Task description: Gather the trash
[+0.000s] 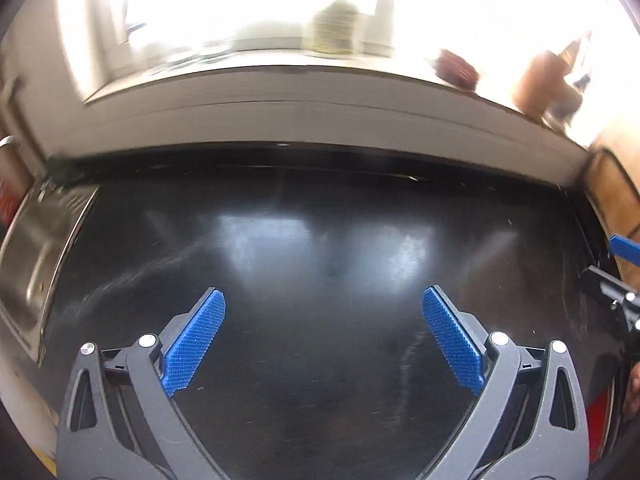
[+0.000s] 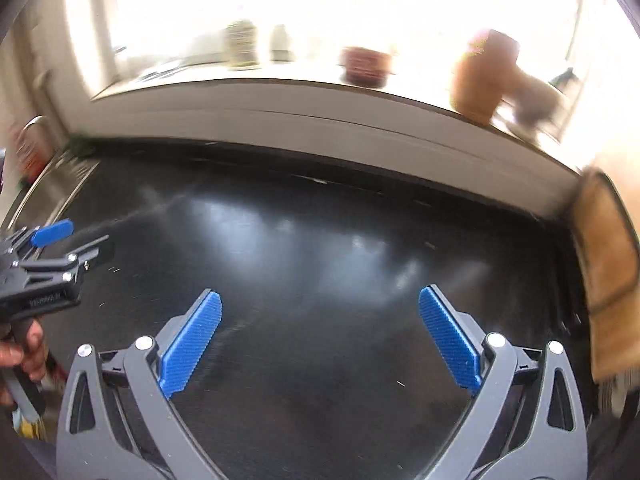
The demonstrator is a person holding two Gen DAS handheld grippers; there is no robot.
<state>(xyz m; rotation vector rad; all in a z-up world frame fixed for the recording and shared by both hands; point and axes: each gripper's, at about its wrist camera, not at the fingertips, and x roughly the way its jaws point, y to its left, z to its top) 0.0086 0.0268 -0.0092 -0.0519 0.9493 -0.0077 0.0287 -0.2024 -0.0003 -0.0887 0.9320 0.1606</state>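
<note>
Both the left hand-held gripper (image 1: 324,340) and the right hand-held gripper (image 2: 320,340) hover spread and empty over the glossy black bench (image 1: 320,240). This looks like the searching step: no trash shows in either view, so the next move calls for scanning toward the sink (image 1: 36,256) or the windowsill (image 2: 280,96).

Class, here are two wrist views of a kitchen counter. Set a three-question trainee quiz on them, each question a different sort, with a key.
1. True or false: the left gripper is shut on a piece of trash.
2. Multiple choice: the steel sink lies on which side of the glossy black countertop in the left wrist view? A left, B right, C far edge.
3. Fill in: the right gripper has jaws that are ____.

Key: 1 false; 2 A; 3 open.
</note>
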